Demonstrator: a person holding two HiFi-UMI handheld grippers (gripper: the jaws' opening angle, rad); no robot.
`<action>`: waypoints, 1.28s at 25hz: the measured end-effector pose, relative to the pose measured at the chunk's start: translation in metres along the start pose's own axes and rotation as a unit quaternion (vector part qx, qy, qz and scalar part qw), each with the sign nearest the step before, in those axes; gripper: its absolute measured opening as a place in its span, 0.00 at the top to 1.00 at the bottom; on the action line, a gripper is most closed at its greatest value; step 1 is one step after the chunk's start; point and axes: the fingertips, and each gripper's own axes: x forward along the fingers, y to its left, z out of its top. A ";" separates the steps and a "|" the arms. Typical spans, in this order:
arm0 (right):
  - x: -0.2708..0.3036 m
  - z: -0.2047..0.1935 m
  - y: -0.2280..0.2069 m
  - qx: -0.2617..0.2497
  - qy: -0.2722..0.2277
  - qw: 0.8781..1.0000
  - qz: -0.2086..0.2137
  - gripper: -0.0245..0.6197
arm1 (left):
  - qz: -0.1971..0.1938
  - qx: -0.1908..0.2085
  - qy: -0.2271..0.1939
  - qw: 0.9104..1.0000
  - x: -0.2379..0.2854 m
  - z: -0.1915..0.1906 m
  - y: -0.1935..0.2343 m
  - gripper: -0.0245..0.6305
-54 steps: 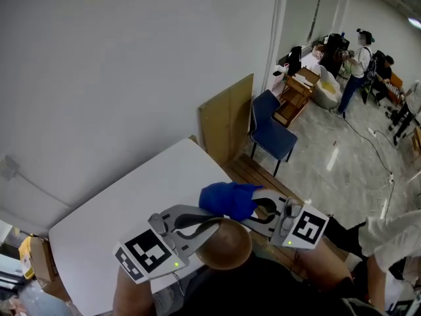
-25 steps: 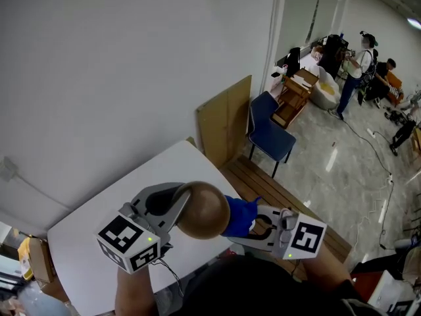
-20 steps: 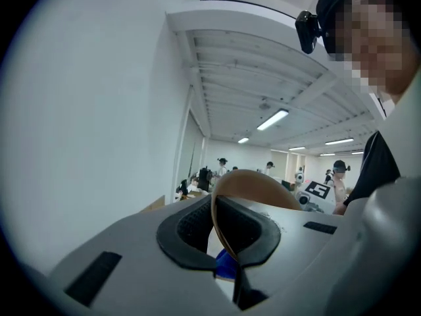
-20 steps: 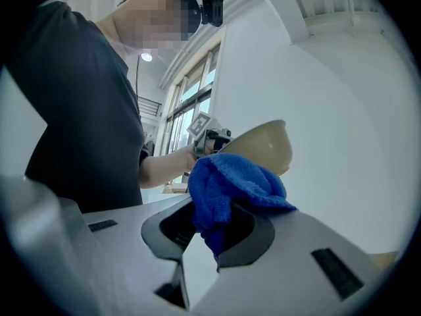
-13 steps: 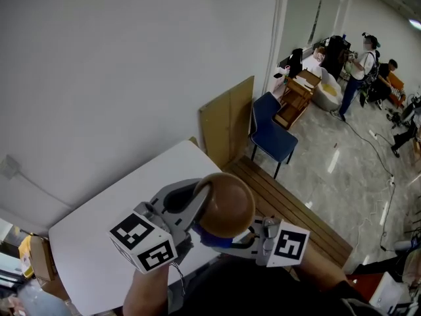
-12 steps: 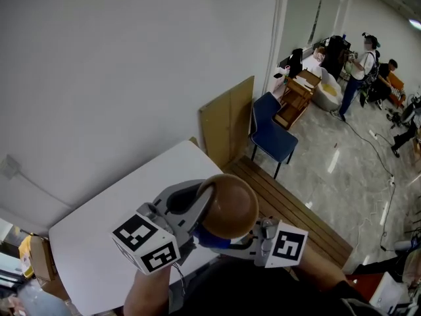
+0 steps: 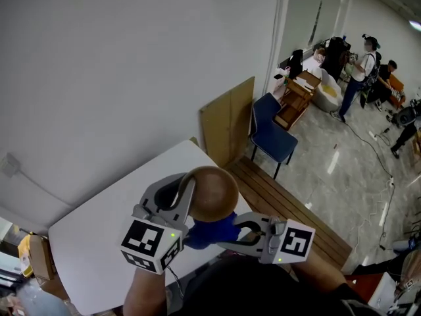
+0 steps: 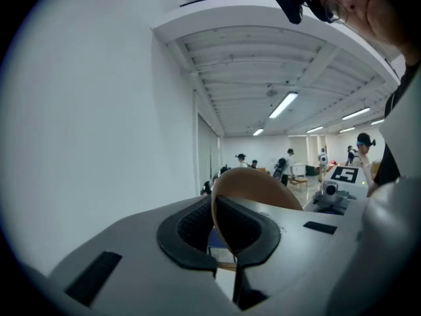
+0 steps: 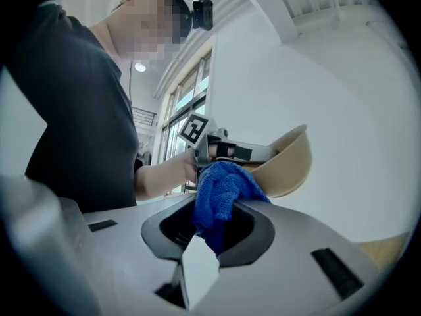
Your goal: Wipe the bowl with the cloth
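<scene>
— How were the fingers [image 8: 187,229] of the left gripper [image 8: 222,239] set?
— They were closed almost completely. Only the thin rim of the brown bowl [image 8: 263,186] was pinched between their dark pads.
— And where was the bowl?
— It was held up off the white table [image 7: 112,216]. It was tipped over, so its rounded underside faced the head view and its hollow faced down toward the right gripper [image 9: 212,234].
— What did that one have?
— Its fingers [image 9: 258,241] were clamped on a bunched blue cloth [image 9: 220,189]. The wad stuck out past the jaws, and its end lay against the bowl's pale inside, near the rim.
— How did that look from above?
— The cloth showed just below the bowl, between the two grippers. They sat close together in front of the person's dark shirt [image 7: 263,295].
— Was anything else around?
— A wooden bench [image 7: 293,212] ran just beside the table. A cardboard sheet [image 7: 227,120] leaned on the wall, with a blue chair [image 7: 270,130] next to it. Several people [image 7: 360,61] stood well apart, at the far end of the room.
</scene>
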 end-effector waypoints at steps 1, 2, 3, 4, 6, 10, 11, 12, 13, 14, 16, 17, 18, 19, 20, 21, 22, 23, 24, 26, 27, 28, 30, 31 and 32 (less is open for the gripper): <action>-0.004 0.002 -0.004 0.006 -0.011 1.000 -0.010 0.85 | 0.011 0.008 0.005 1.000 0.000 -0.003 0.004 0.93; -0.008 0.002 -0.008 0.013 -0.015 1.000 -0.019 0.85 | 0.019 0.012 0.010 1.000 -0.001 -0.007 0.009 0.93; -0.011 0.003 -0.011 0.020 -0.019 0.999 -0.028 0.85 | 0.026 0.012 0.016 0.999 -0.001 -0.013 0.014 0.93; -0.015 0.004 -0.014 0.029 -0.023 0.999 -0.036 0.85 | 0.032 0.009 0.023 0.999 -0.001 -0.019 0.019 0.93; -0.024 0.008 -0.019 0.050 -0.039 0.996 -0.055 0.85 | 0.046 0.003 0.037 0.998 -0.003 -0.032 0.029 0.93; -0.050 0.022 -0.033 0.087 -0.090 0.987 -0.098 0.85 | 0.070 0.017 0.075 0.995 -0.003 -0.059 0.044 0.93; -0.057 0.026 -0.037 0.093 -0.104 0.984 -0.107 0.85 | 0.072 0.018 0.083 0.994 -0.002 -0.065 0.046 0.93; -0.064 0.030 -0.041 0.098 -0.115 0.982 -0.117 0.85 | 0.070 0.011 0.088 0.994 -0.001 -0.070 0.046 0.93; -0.071 0.032 -0.045 0.102 -0.122 0.979 -0.129 0.85 | 0.066 -0.002 0.091 0.994 -0.001 -0.076 0.045 0.93; -0.077 0.031 -0.049 0.107 -0.127 0.976 -0.143 0.85 | 0.059 -0.018 0.093 0.994 -0.001 -0.083 0.044 0.93; -0.086 0.027 -0.058 0.115 -0.127 0.970 -0.171 0.85 | 0.048 -0.052 0.098 0.993 -0.001 -0.098 0.043 0.93; -0.090 0.024 -0.061 0.120 -0.126 0.967 -0.184 0.85 | 0.043 -0.070 0.101 0.991 0.000 -0.105 0.044 0.93; -0.093 0.020 -0.063 0.127 -0.126 0.965 -0.194 0.85 | 0.039 -0.088 0.104 0.990 0.001 -0.113 0.044 0.93; -0.096 0.016 -0.065 0.135 -0.126 0.962 -0.202 0.85 | 0.036 -0.106 0.108 0.988 0.002 -0.121 0.044 0.93; -0.097 0.012 -0.065 0.143 -0.126 0.960 -0.208 0.85 | 0.034 -0.122 0.111 0.986 0.003 -0.130 0.044 0.93; -0.099 0.006 -0.065 0.150 -0.123 0.958 -0.213 0.85 | 0.032 -0.135 0.116 0.984 0.004 -0.139 0.044 0.93; -0.100 0.000 -0.064 0.157 -0.119 0.956 -0.218 0.85 | 0.031 -0.146 0.121 0.981 0.006 -0.148 0.043 0.93; -0.100 -0.006 -0.063 0.165 -0.114 0.954 -0.222 0.85 | 0.030 -0.154 0.127 0.979 0.007 -0.156 0.042 0.93; -0.101 -0.013 -0.062 0.174 -0.110 0.952 -0.227 0.85 | 0.029 -0.162 0.134 0.977 0.009 -0.165 0.041 0.93; -0.101 -0.026 -0.059 0.194 -0.104 0.947 -0.234 0.85 | 0.023 -0.178 0.148 0.973 0.013 -0.184 0.037 0.93; -0.101 -0.032 -0.059 0.204 -0.102 0.944 -0.238 0.85 | 0.020 -0.187 0.155 0.970 0.017 -0.194 0.036 0.93; -0.100 -0.039 -0.059 0.214 -0.100 0.941 -0.241 0.85 | 0.018 -0.195 0.163 0.967 0.020 -0.204 0.035 0.93; -0.099 -0.051 -0.061 0.234 -0.096 0.935 -0.248 0.85 | 0.018 -0.209 0.180 0.961 0.028 -0.224 0.035 0.93; -0.099 -0.057 -0.062 0.243 -0.094 0.932 -0.251 0.85 | 0.020 -0.215 0.189 0.958 0.031 -0.235 0.035 0.93; -0.098 -0.063 -0.063 0.252 -0.093 0.929 -0.254 0.85 | 0.023 -0.220 0.198 0.955 0.034 -0.247 0.037 0.93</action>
